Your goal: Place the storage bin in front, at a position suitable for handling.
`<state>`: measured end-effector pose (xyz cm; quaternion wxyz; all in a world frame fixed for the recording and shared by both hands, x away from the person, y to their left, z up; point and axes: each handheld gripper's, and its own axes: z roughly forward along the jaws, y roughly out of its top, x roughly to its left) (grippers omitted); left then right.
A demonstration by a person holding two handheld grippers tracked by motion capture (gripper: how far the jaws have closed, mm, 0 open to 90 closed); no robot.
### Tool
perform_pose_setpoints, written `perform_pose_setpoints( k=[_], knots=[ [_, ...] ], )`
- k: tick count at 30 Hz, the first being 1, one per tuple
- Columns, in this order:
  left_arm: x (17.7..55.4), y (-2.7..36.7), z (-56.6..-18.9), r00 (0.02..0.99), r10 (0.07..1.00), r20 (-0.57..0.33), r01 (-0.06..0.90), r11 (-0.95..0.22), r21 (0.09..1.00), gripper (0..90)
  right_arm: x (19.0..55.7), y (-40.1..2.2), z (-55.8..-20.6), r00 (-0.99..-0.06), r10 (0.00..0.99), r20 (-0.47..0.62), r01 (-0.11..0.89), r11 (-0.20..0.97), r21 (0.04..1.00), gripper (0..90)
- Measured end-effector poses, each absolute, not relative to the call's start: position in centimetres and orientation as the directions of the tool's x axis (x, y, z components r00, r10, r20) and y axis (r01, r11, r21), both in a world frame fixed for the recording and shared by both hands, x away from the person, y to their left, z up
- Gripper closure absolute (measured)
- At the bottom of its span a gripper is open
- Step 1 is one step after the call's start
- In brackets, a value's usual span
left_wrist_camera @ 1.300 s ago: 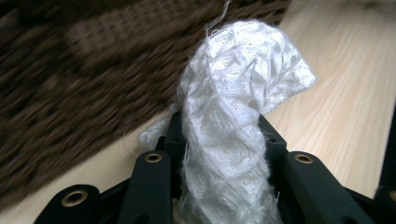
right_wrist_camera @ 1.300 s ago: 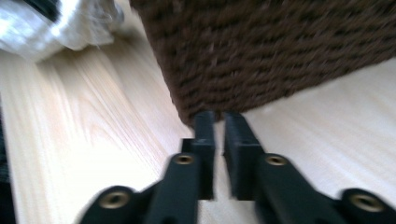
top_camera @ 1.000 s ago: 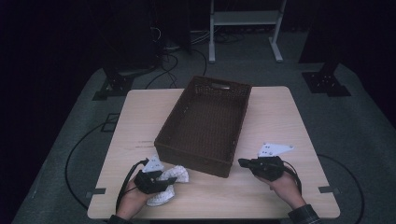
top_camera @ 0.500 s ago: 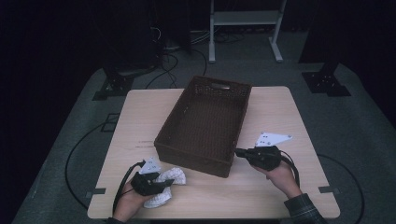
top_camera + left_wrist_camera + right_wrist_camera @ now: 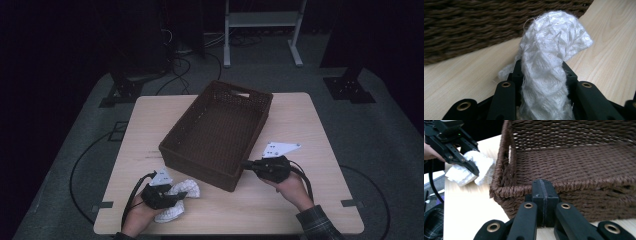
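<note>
A crumpled white knitted cloth (image 5: 186, 189) lies on the table's near left. My left gripper (image 5: 182, 196) is shut on it, and in the left gripper view the cloth (image 5: 546, 70) bulges up between the two black jaws. A dark brown wicker basket (image 5: 197, 167) stands empty in the middle of the table. My right gripper (image 5: 245, 163) is shut with nothing in it, its tips just short of the basket's near right wall. In the right gripper view the closed jaws (image 5: 543, 187) point at the basket's rim (image 5: 574, 183), with the cloth (image 5: 484, 165) and the left gripper (image 5: 475, 171) beyond the basket's corner.
The wooden table (image 5: 310, 125) has bare room to the right of and behind the basket. Cables trail from both grippers over the near edge. A white metal stand (image 5: 260, 20) and dark equipment bases (image 5: 350, 87) sit on the floor behind the table.
My right gripper has moved left and a little up, closer to the basket's near wall. The left gripper and the cloth have stayed put.
</note>
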<state>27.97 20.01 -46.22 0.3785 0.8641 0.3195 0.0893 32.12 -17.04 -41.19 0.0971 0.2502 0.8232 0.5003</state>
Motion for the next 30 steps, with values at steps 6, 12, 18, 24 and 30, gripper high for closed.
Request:
perform_pose_setpoints(
  k=[6,12,18,24,30],
  knots=[
    [27.9,19.9,-46.2,0.782,0.616,-0.093,0.484,-0.506,0.713,65.2,32.4,-14.1,-41.1,-0.879,0.469,0.085,0.295,0.394,0.87,89.4],
    [27.9,20.0,-46.2,0.786,0.611,-0.09,0.48,-0.513,0.712,65.2,32.6,-11.9,-41.0,-0.895,0.438,0.079,0.278,0.412,0.868,89.4],
    [28.0,20.0,-46.2,0.787,0.61,-0.092,0.481,-0.513,0.711,65.2,33.0,-9.3,-41.0,-0.906,0.414,0.084,0.272,0.419,0.866,89.4],
    [28.0,20.1,-46.2,0.788,0.609,-0.091,0.48,-0.515,0.711,65.2,33.6,-6.9,-40.9,-0.918,0.389,0.077,0.255,0.43,0.866,89.4],
    [28.0,20.1,-46.2,0.791,0.604,-0.092,0.478,-0.518,0.709,65.3,34.1,-5.4,-41.0,-0.924,0.375,0.081,0.25,0.43,0.868,89.4]
  ],
)
